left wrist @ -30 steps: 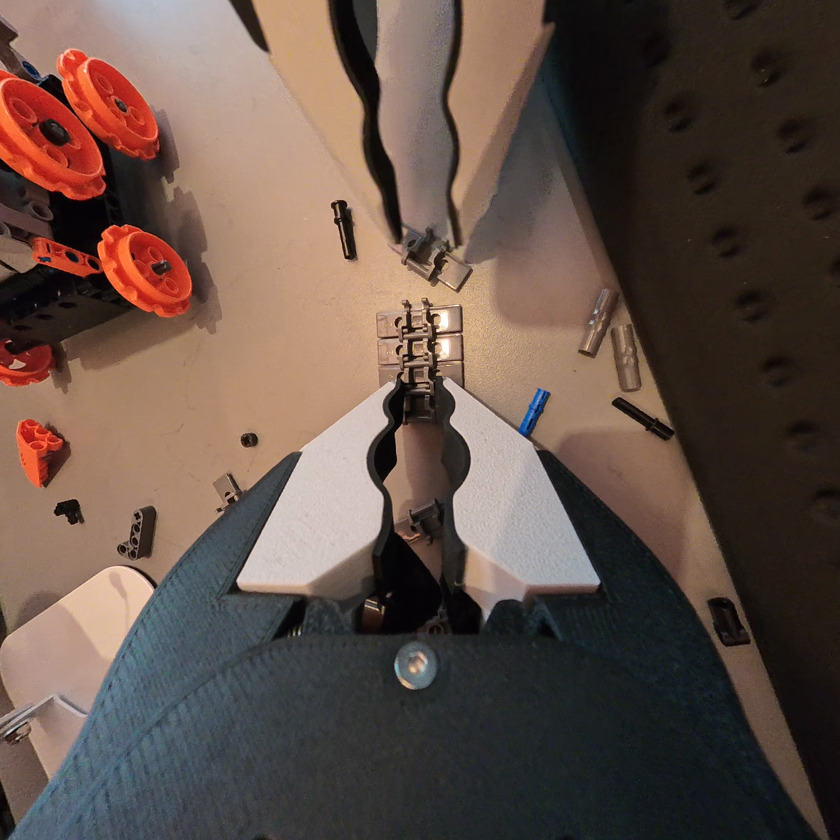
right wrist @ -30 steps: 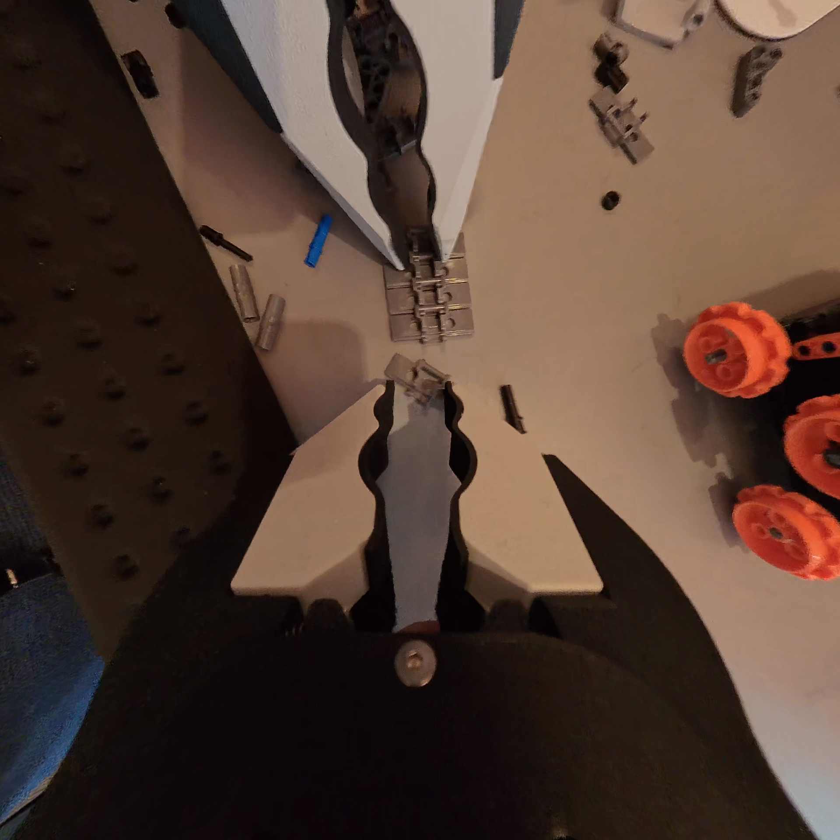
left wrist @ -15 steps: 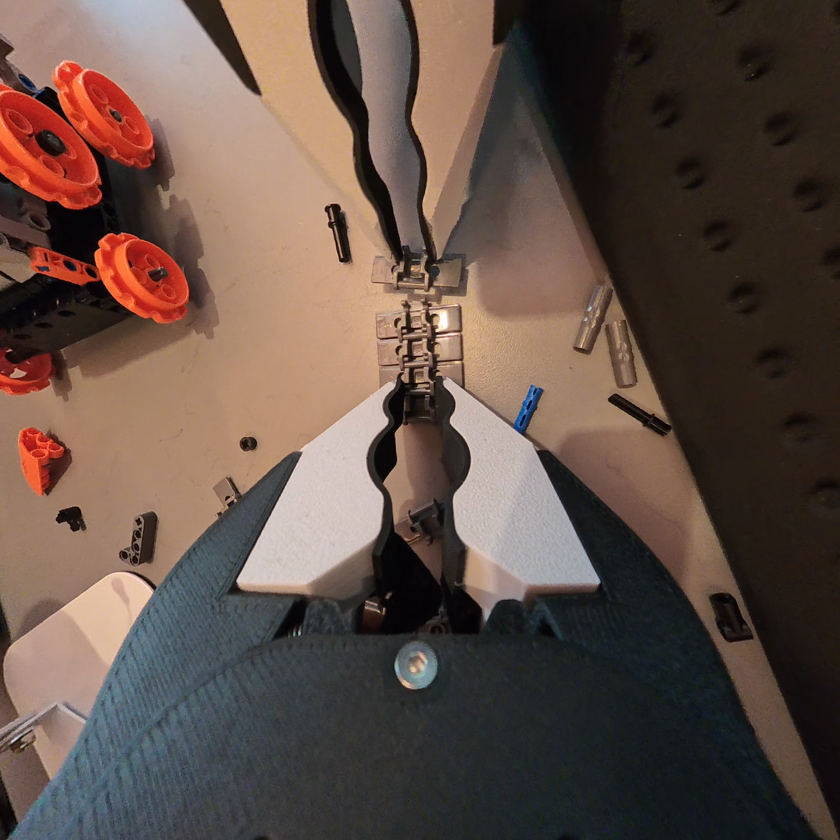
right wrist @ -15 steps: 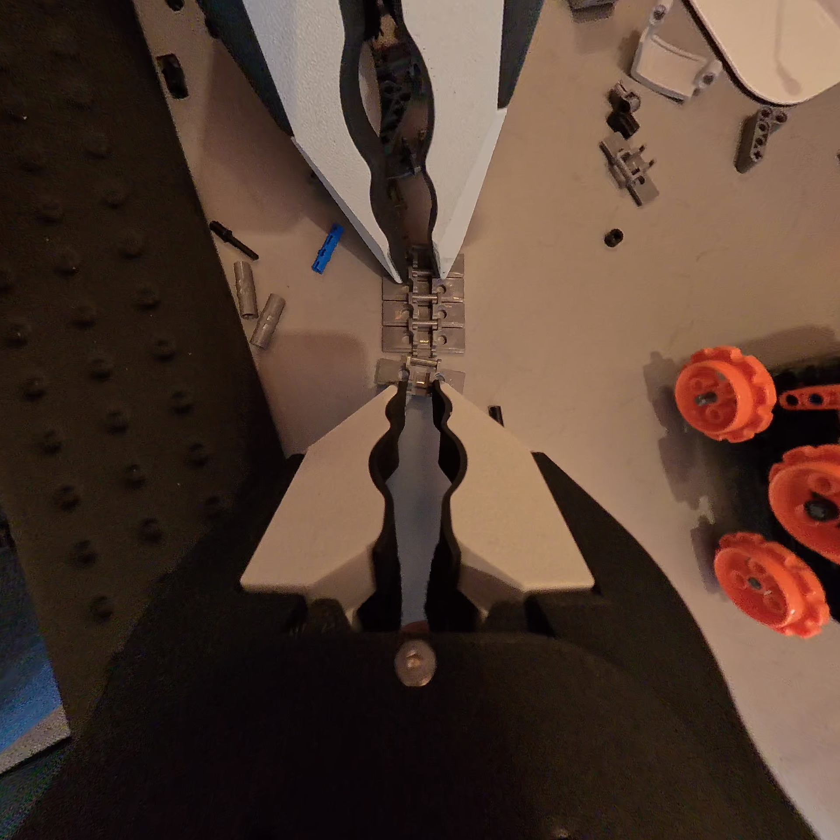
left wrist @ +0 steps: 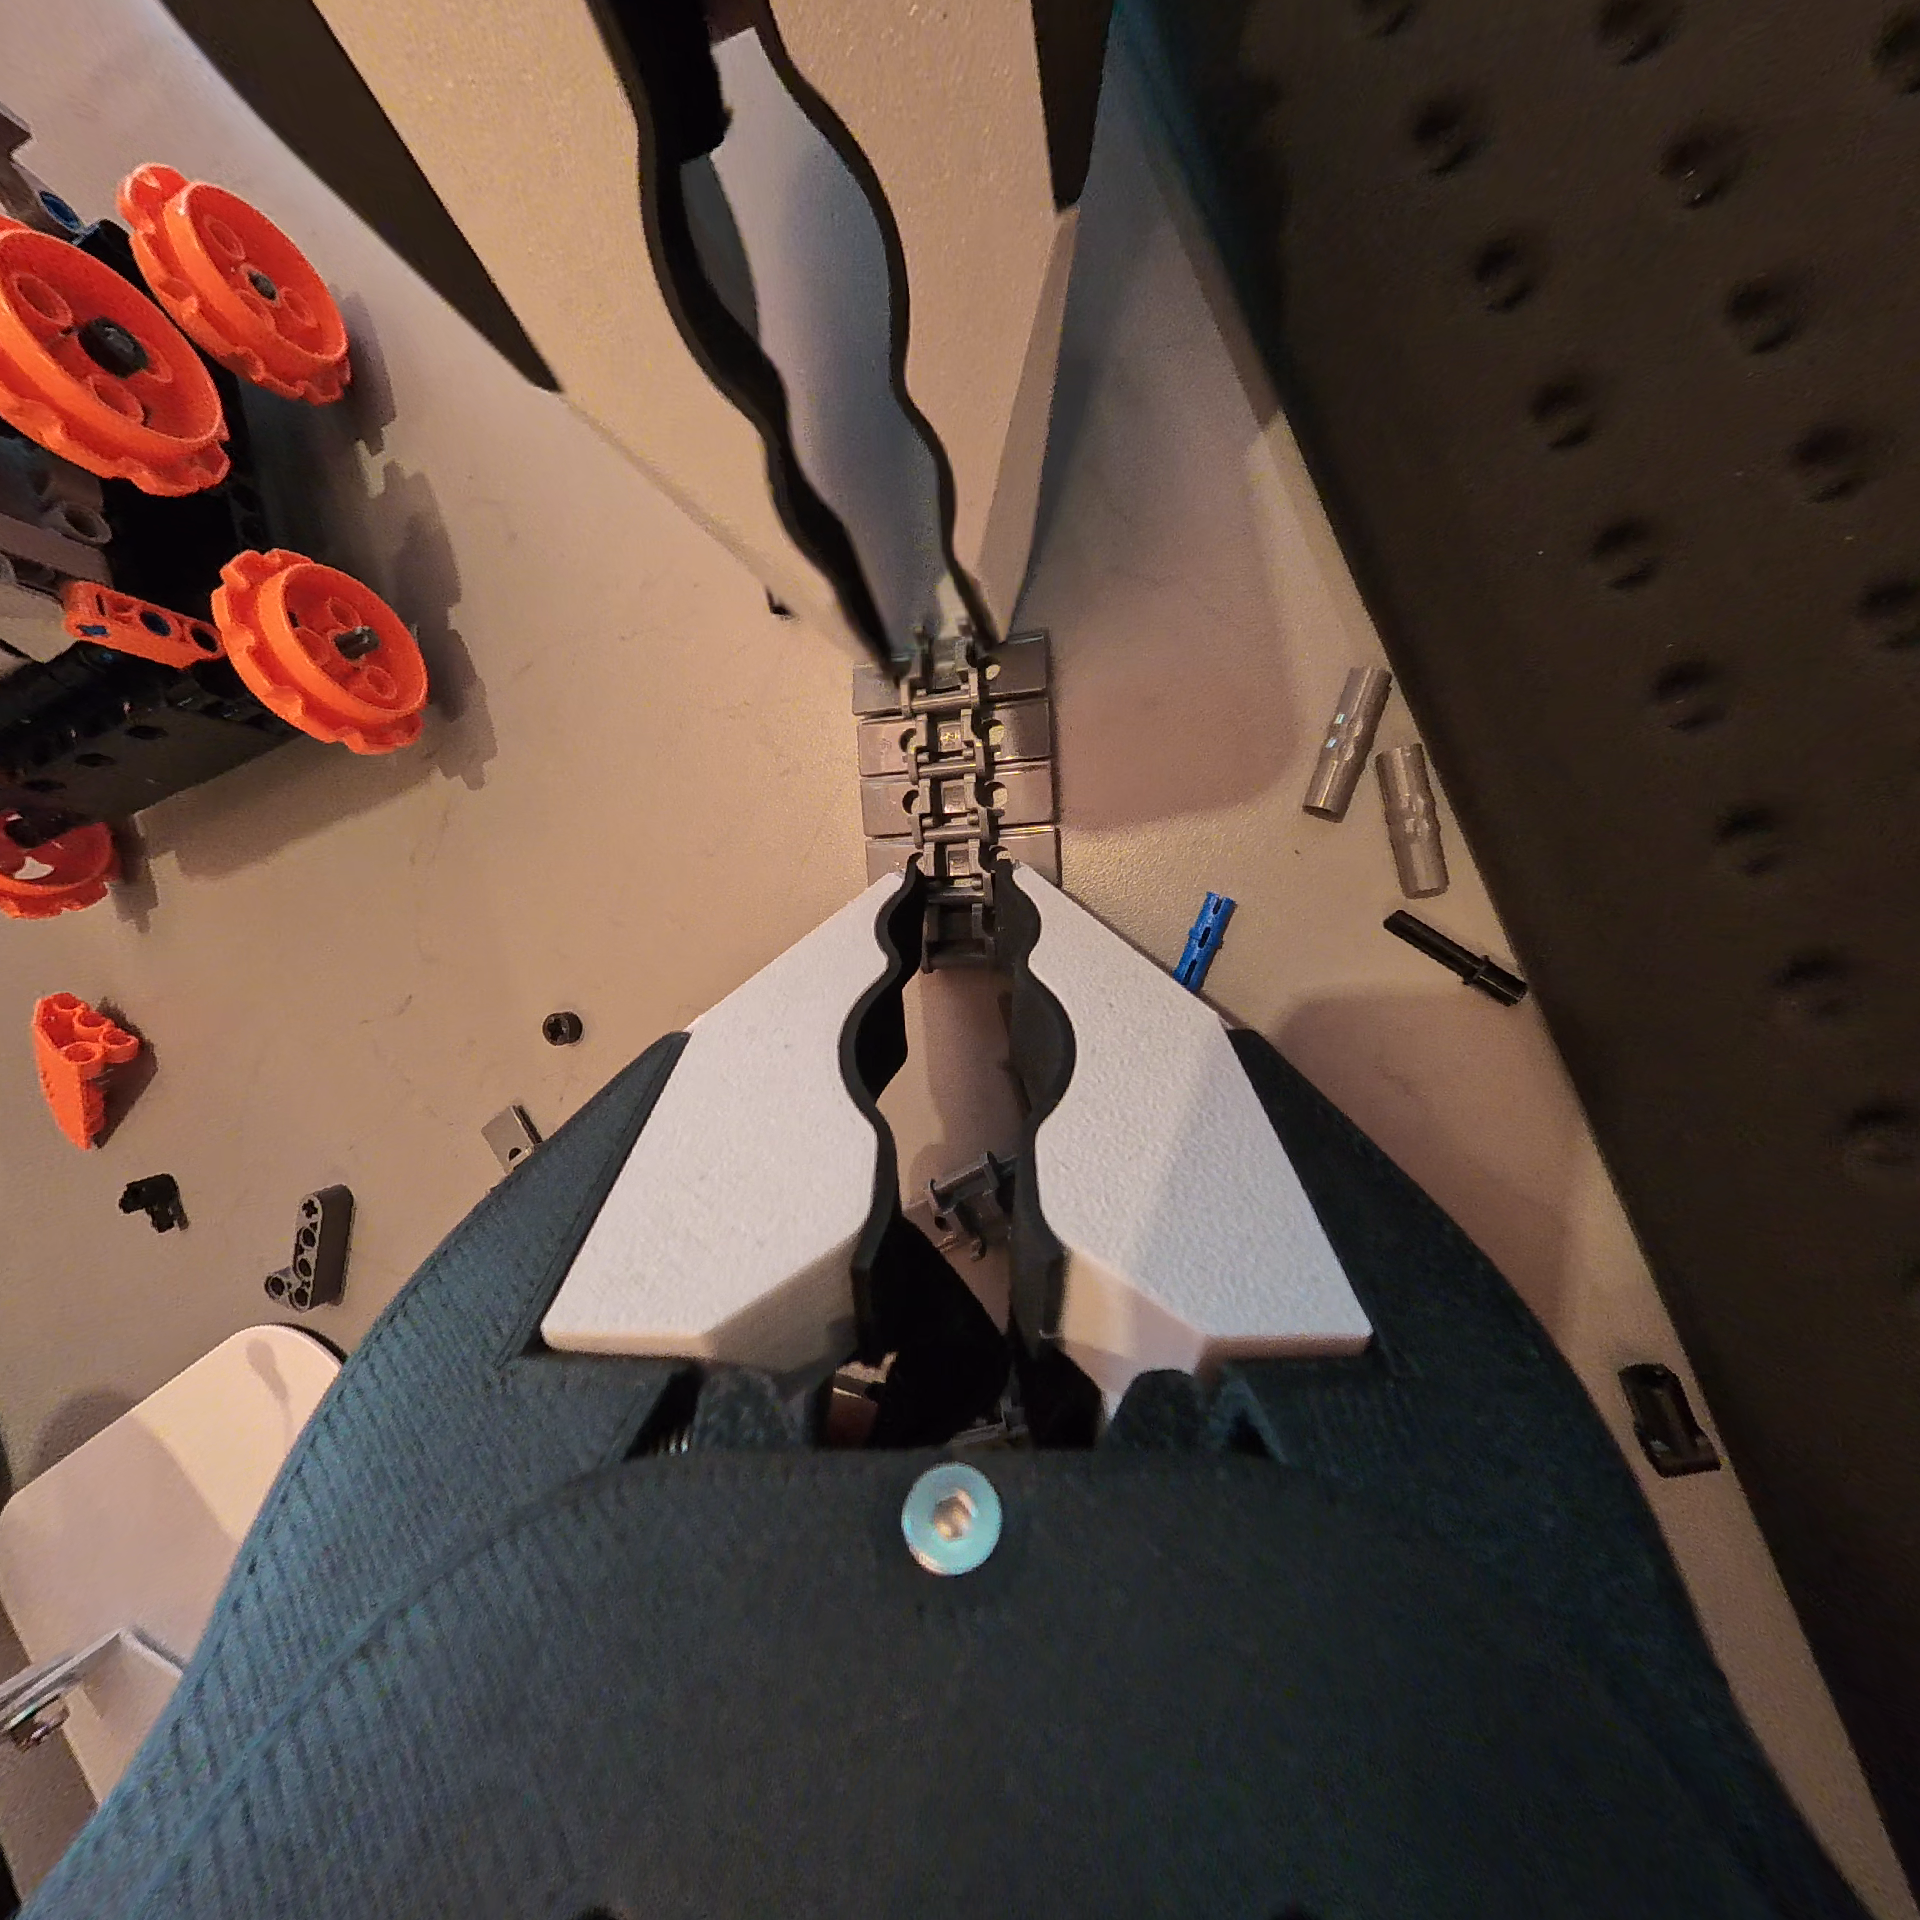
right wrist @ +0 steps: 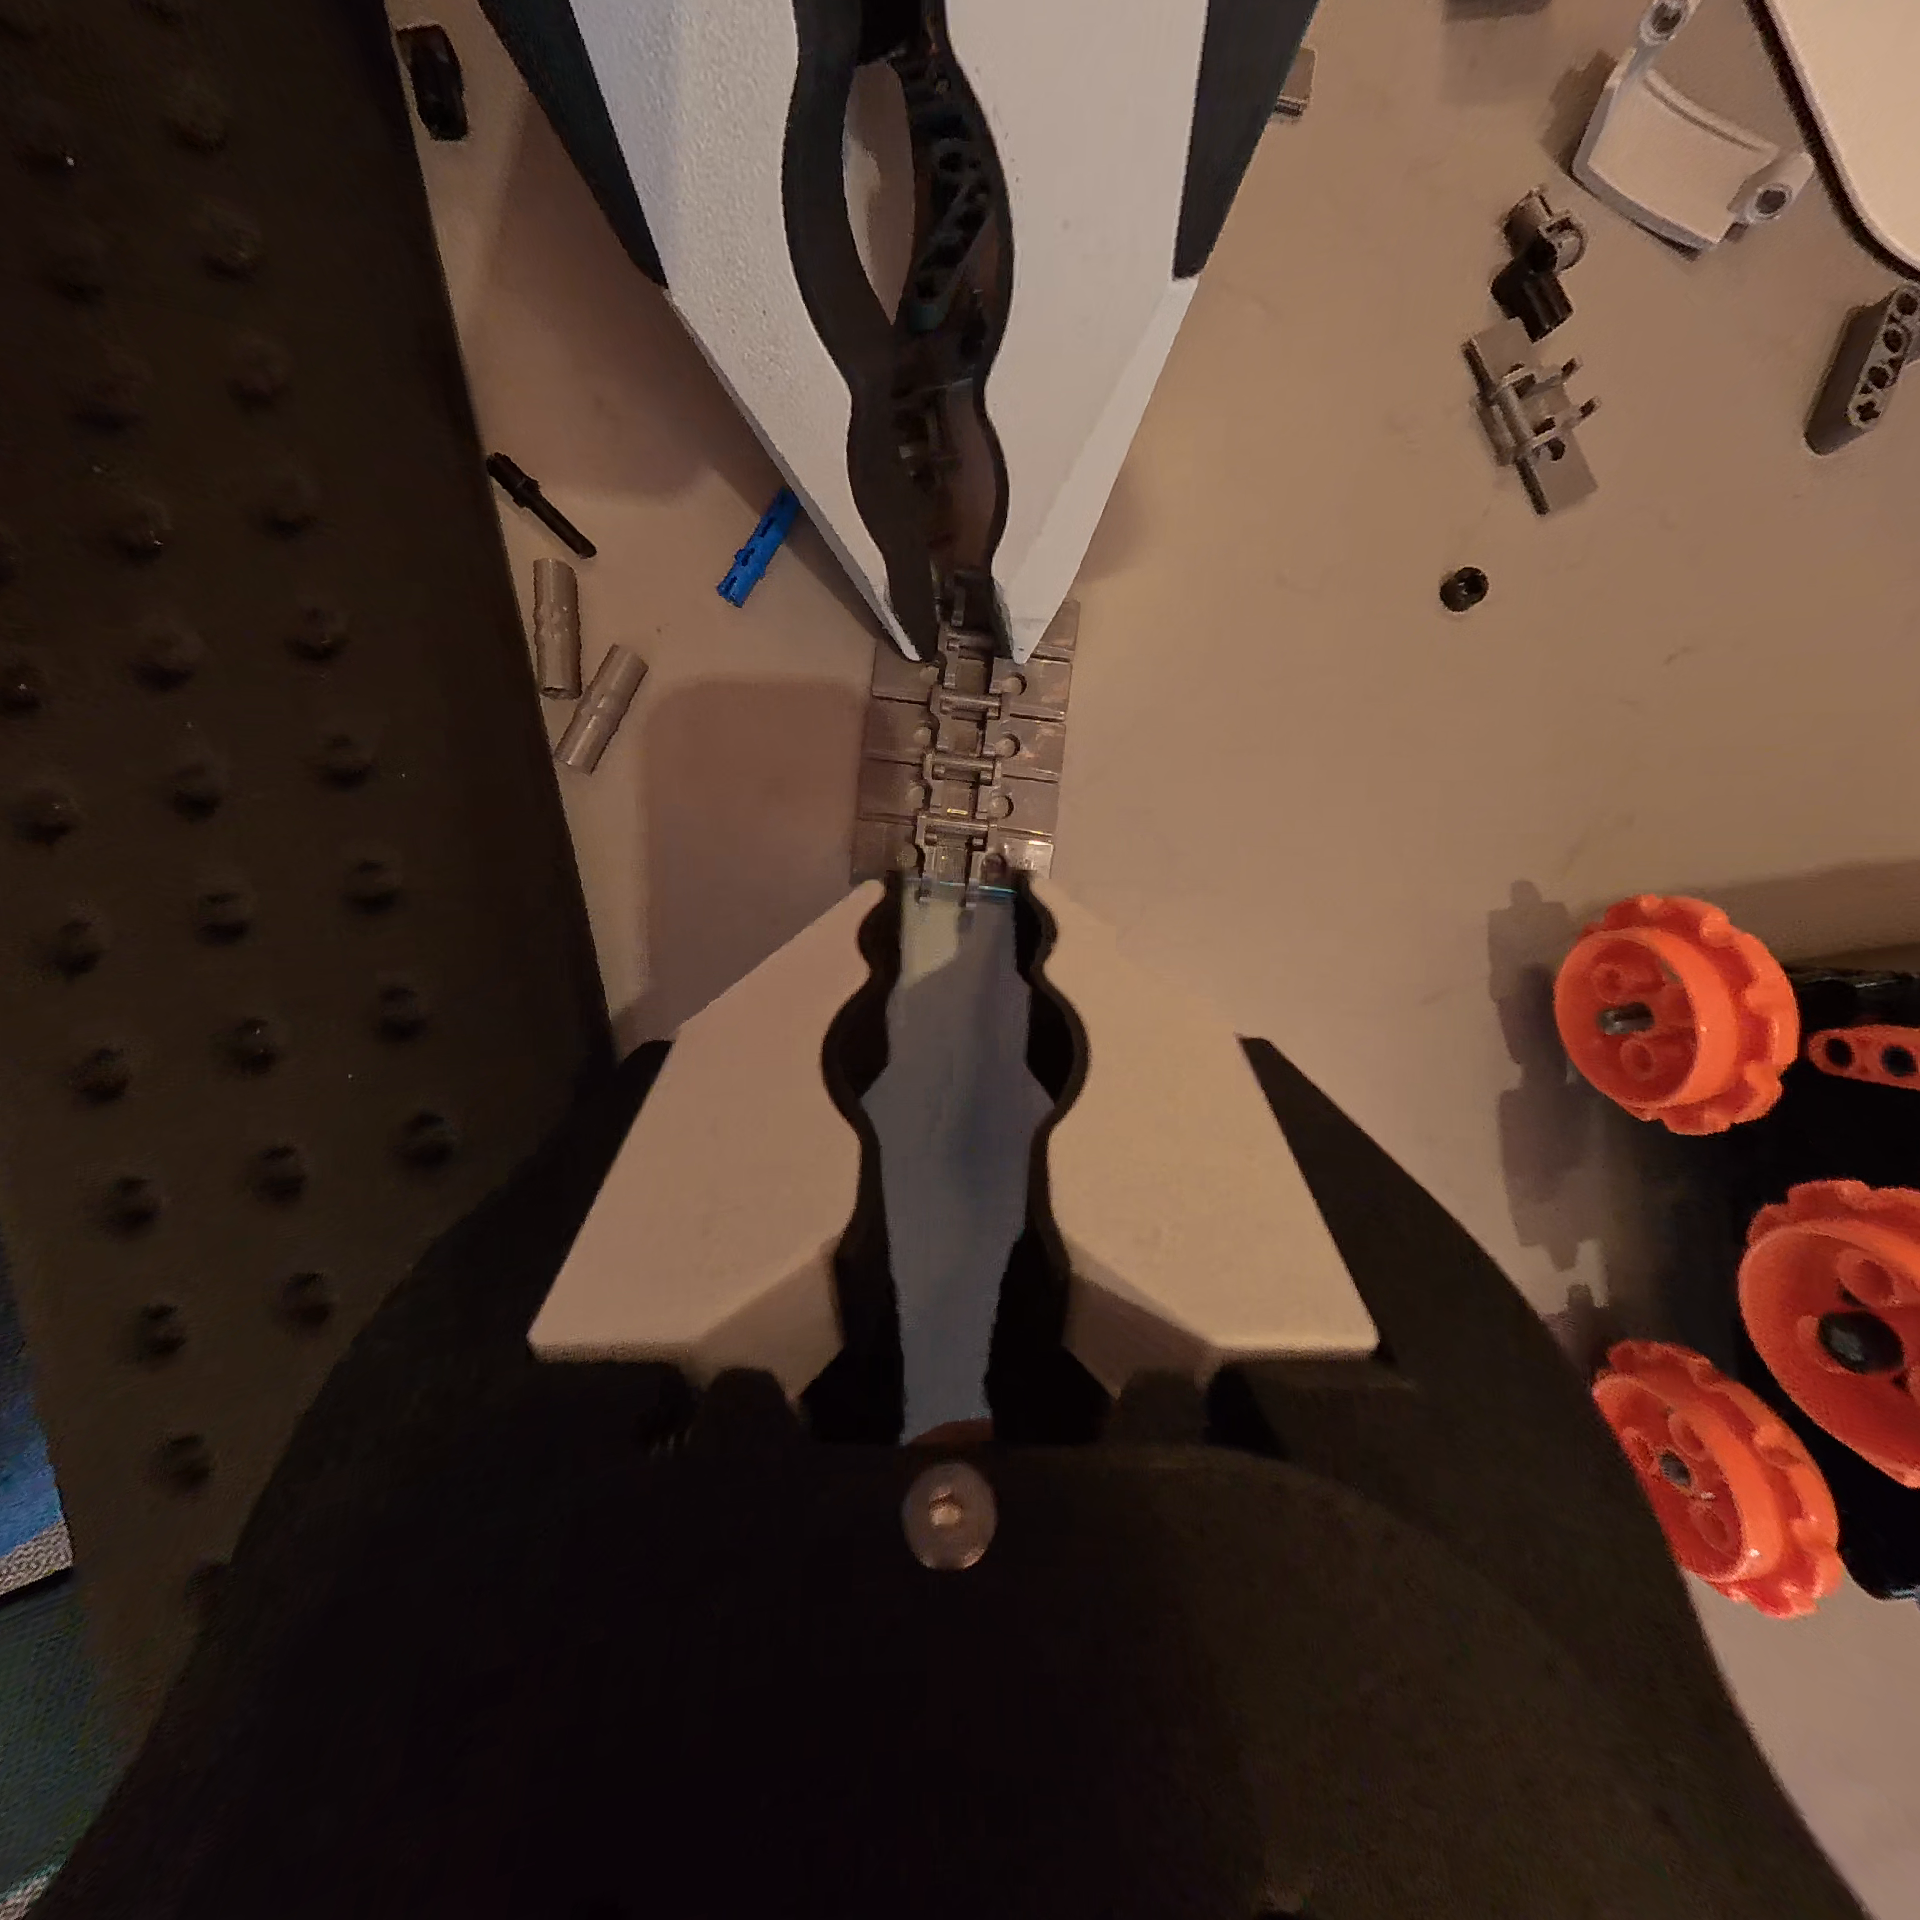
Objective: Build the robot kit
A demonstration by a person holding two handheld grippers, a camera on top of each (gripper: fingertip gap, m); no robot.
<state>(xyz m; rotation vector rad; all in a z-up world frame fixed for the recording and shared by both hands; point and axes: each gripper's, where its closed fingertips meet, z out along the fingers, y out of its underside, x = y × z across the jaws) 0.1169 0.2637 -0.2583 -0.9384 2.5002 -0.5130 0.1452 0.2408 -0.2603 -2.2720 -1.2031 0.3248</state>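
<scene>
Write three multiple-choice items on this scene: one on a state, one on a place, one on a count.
1. The grey track strip is:
A) lying free
B) pinched at opposite ends by the left gripper and the right gripper
C) held by the left only

2. The blue pin lies:
A) beside the left gripper
B) between the right gripper's fingers
C) on the strip

3. Light grey sleeves on the table:
A) one
B) two
C) five

Answers:
1 B, both pairs of tips close on end links.
2 A, it lies by that gripper's finger.
3 B, a pair lies together.
</scene>
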